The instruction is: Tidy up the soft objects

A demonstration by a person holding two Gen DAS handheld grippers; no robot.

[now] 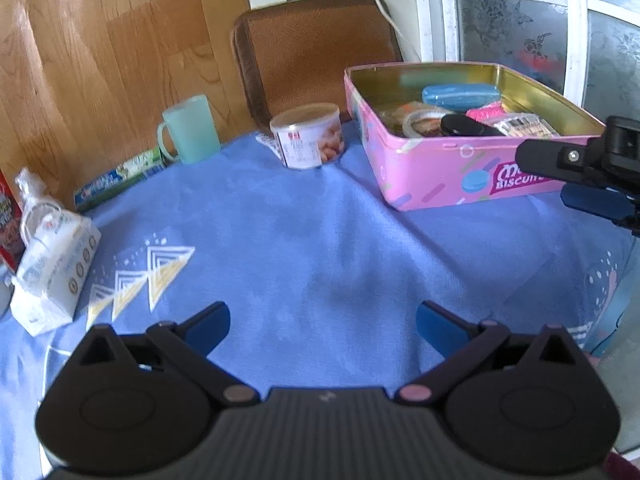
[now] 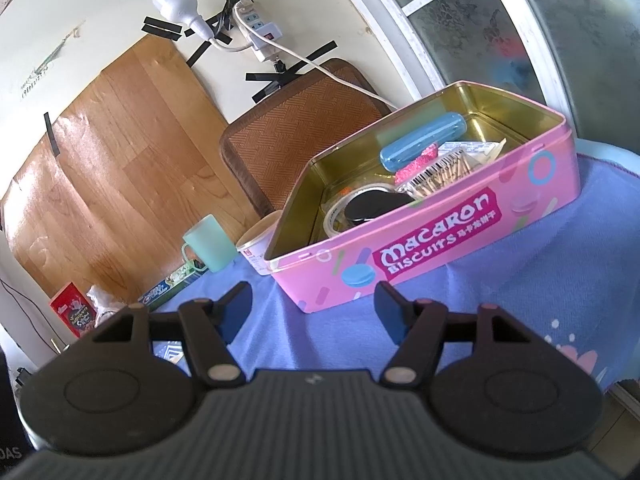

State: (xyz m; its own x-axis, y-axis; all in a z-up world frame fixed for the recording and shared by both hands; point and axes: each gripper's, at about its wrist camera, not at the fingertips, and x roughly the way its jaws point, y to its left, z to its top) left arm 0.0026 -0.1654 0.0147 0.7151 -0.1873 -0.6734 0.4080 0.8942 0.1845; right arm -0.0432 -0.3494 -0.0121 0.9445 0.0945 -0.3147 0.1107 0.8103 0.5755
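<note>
L gripper (image 1: 323, 326): fingers (image 1: 210, 326) spread wide, nothing between them, over bare blue cloth (image 1: 304, 240) on the desk. R gripper (image 2: 314, 312): fingers (image 2: 236, 312) also spread, empty, just in front of the pink biscuit tin (image 2: 432, 252); from the L view it sits at the tin's right front corner. Tin open, lid off, on the cloth at far right; holds blue case (image 2: 422, 142), pink sponge-like item (image 2: 418, 160), tape roll (image 2: 336, 214), black round lid (image 2: 376, 202), barcoded pack of sticks (image 2: 444, 170). Left of tin: white tub (image 1: 308, 136), green mug (image 1: 190, 130), toothpaste box (image 1: 118, 178). Far left edge: tissue pack (image 1: 54, 270). Behind: brown chair back (image 1: 316, 52), wood-look panel (image 1: 100, 60).
</note>
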